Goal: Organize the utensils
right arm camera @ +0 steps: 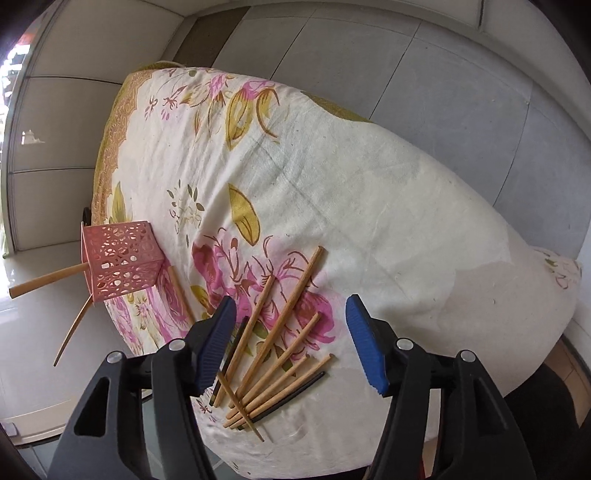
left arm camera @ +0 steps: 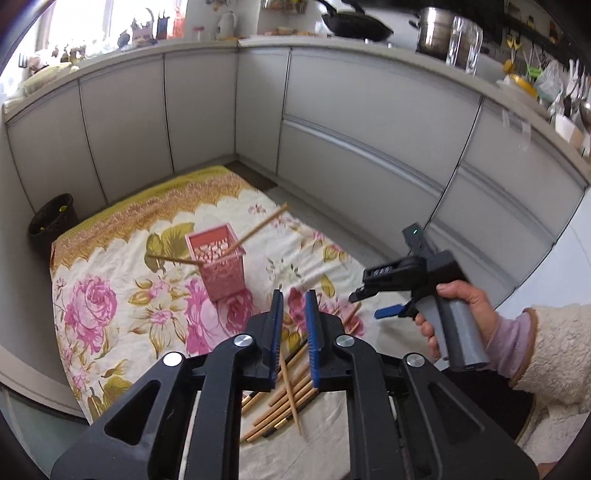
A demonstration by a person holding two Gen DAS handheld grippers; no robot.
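A pink perforated square holder point(left arm camera: 218, 261) stands on the floral cloth with two wooden chopsticks point(left arm camera: 258, 229) leaning out of it; it also shows in the right wrist view point(right arm camera: 122, 260). Several wooden and dark chopsticks point(left arm camera: 284, 391) lie in a loose pile on the cloth near the front; they also show in the right wrist view point(right arm camera: 273, 347). My left gripper point(left arm camera: 295, 332) hovers above the pile with its jaws narrowly apart and nothing between them. My right gripper point(right arm camera: 291, 343) is wide open just above the pile; it also appears at the right of the left wrist view point(left arm camera: 373, 299).
The floral cloth point(left arm camera: 122, 295) covers a low table beside grey cabinet fronts point(left arm camera: 351, 122). A dark bin point(left arm camera: 53, 221) stands at the far left corner. A countertop above holds a pot point(left arm camera: 436, 29), a wok and a glass jar.
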